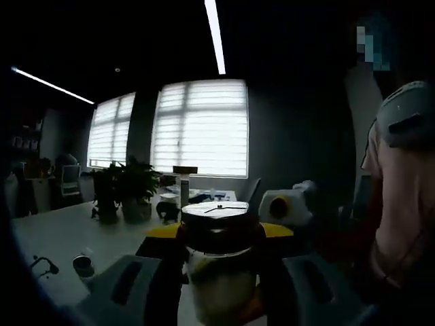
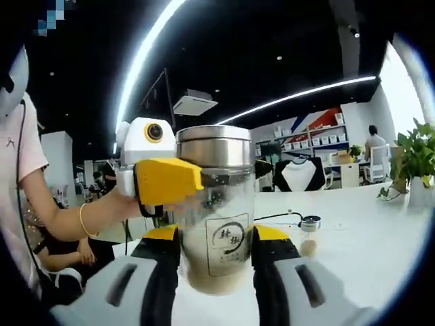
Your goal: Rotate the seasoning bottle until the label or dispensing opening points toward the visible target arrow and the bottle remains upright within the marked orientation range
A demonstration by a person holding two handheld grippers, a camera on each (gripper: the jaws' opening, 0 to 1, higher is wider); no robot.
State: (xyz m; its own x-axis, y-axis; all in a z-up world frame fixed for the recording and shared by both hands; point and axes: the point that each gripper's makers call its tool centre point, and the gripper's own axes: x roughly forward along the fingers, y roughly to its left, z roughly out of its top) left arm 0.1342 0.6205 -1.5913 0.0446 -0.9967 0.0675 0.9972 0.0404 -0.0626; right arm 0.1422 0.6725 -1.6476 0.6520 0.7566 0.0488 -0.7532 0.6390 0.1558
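Observation:
The seasoning bottle (image 2: 219, 224) is a clear glass jar with a steel lid and a square label with dark characters that faces the right gripper view. It stands upright above the white table (image 2: 367, 244). My right gripper (image 2: 217, 238) is shut on its lower body. The left gripper (image 2: 170, 182), yellow-jawed and held by a hand, comes in from the left and clamps the jar just under the lid. In the left gripper view the bottle (image 1: 221, 285) sits between my left gripper's (image 1: 219, 234) jaws, lid top toward the camera. The right gripper's white body (image 1: 287, 206) shows behind it.
A person in a pale shirt (image 1: 401, 204) stands close on the right of the left gripper view. Potted plants (image 1: 126, 190) (image 2: 414, 159) stand on the table. A small round tin with a cable (image 2: 310, 223) and a small cup (image 1: 83, 265) lie on the tabletop.

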